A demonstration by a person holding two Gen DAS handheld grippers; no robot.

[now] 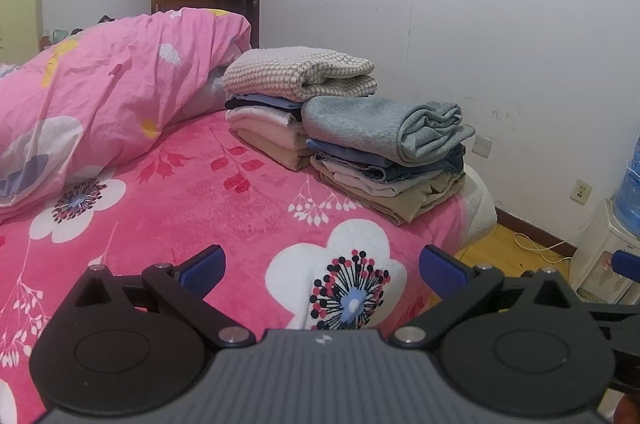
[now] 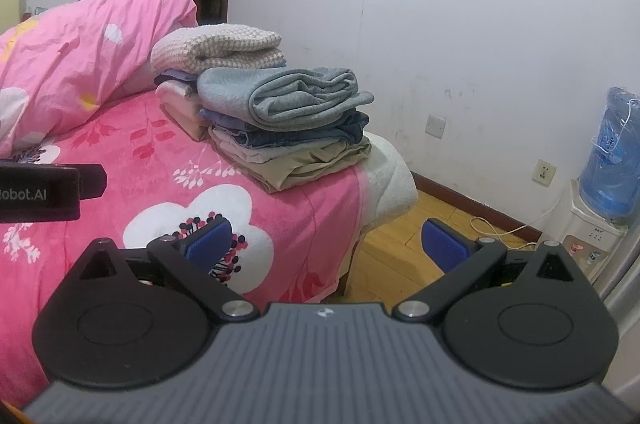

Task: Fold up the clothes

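The left gripper [image 1: 322,268] hangs over a pink flowered blanket [image 1: 208,200] on the bed, its blue pads [image 1: 204,266] spread wide apart with nothing between them. The right gripper [image 2: 326,246] is also wide open and empty, held at the bed's corner so that one pad lies over the blanket and the other over the wooden floor [image 2: 404,240]. Ahead of both grippers, and a little to the right of the left one, two stacks of folded clothes sit at the far edge of the bed, close to the white wall [image 1: 500,24]. The nearer stack [image 1: 392,160] has a grey-blue fleece piece on top, denim beneath it, then pale and khaki pieces at the bottom. The farther stack [image 1: 288,104] touches it from behind and is topped by a beige checked knit, with blue, dark and light pink layers under that. To the left of the stacks, ahead of the left gripper, a rumpled pink quilt [image 1: 120,76] is heaped along the bed. Far to the right of the right gripper a water dispenser [image 2: 612,164] with a blue bottle stands on the floor by the wall. In the right wrist view the black body of the left gripper juts in from the left edge, level with the blanket.
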